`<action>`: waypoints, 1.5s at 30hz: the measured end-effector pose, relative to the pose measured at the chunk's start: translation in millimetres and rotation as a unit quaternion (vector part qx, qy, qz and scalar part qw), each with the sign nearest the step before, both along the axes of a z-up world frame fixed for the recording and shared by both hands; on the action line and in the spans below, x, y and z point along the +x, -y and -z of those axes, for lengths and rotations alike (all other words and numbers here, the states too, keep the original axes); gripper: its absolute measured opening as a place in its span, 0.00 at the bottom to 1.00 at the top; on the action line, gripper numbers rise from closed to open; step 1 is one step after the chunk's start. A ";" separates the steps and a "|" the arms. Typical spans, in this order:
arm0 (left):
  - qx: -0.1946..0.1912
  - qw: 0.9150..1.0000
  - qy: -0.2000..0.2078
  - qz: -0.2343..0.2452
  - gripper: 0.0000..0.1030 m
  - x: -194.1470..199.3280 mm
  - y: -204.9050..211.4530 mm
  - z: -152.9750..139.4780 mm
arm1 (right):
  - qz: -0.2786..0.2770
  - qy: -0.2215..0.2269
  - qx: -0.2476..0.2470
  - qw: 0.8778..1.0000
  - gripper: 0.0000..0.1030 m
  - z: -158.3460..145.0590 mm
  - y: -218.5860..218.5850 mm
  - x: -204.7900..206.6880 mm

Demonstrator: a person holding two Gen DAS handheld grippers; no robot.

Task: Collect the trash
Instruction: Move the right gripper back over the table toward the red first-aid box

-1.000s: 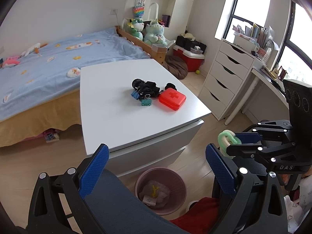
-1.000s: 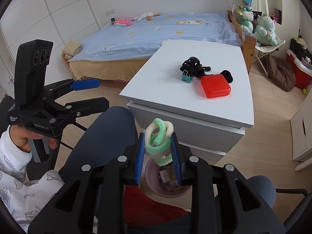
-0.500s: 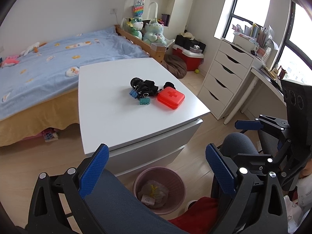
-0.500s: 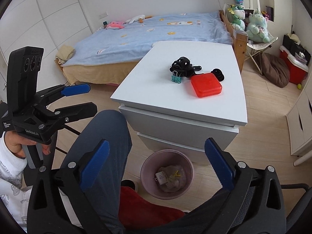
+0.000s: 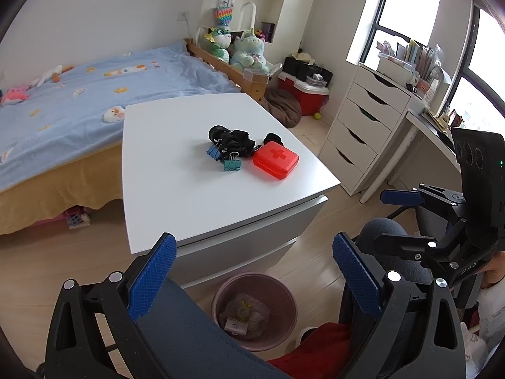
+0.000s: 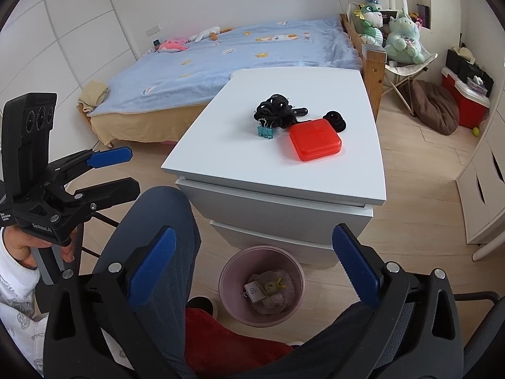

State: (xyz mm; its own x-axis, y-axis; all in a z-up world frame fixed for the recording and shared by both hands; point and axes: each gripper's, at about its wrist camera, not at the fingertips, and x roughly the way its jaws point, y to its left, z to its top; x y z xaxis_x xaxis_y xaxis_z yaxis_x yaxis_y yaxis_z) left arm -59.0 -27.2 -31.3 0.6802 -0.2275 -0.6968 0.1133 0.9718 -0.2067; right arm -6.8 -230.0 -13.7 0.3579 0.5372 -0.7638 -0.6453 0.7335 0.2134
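A bedroom with a pale wood floor, seen from a seat low beside a white table (image 6: 277, 170). The right claw (image 6: 252, 265) hangs with its blue pads spread wide and nothing between them; its jaws have just been opening. Straight below and just ahead of it stands the pink bin (image 6: 262, 284), on the floor against the table's drawer front, with crumpled wrappers and a small tag lying in its bottom, so what trash has been collected sits there. The left claw (image 5: 252, 278) is likewise spread and empty, with the same bin just beneath its pads and the person's knee under its left pad. Further out from both claws, up on the table, lie a red case (image 6: 315, 143), a black tangle (image 6: 274, 110) with teal clips (image 6: 265, 132) at its near edge, and a black band (image 6: 336, 120) just behind the case. Which of these counts as trash I cannot tell, and that is the main risk: the clips and tangle touch each other, so a pinch on one may drag the other along or nudge the case toward the table's edge. A reach from this low seat could also knock the bin over with a knee. Beyond the table a bed (image 6: 240, 53) with a blue cover fills the far side, with plush toys (image 6: 388, 28) at its foot and white drawers (image 5: 366, 129) under a window to the right.
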 end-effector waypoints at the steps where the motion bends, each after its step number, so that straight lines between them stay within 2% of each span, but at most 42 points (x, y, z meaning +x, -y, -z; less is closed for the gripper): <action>1: 0.000 1.000 0.001 0.000 0.93 0.9 0.0 0.3 | 0.001 0.003 -0.001 1.000 0.95 -0.9 -0.2 2.3; 11: 0.002 1.000 0.008 0.000 0.93 11.6 -1.5 -3.1 | 0.004 0.027 -0.026 0.999 0.95 -10.7 -11.2 46.3; 23: -0.001 1.000 0.010 -0.005 0.93 14.0 -5.2 -4.4 | -0.028 0.019 -0.080 0.996 0.95 -2.4 -43.8 109.4; 35: -0.003 1.000 0.011 -0.010 0.93 13.3 -7.2 -5.6 | -0.058 -0.017 -0.137 0.989 0.95 25.6 -77.5 157.2; 45: -0.005 1.000 0.008 -0.016 0.93 12.3 -10.4 -4.6 | -0.081 -0.053 -0.185 0.978 0.95 57.3 -96.6 178.7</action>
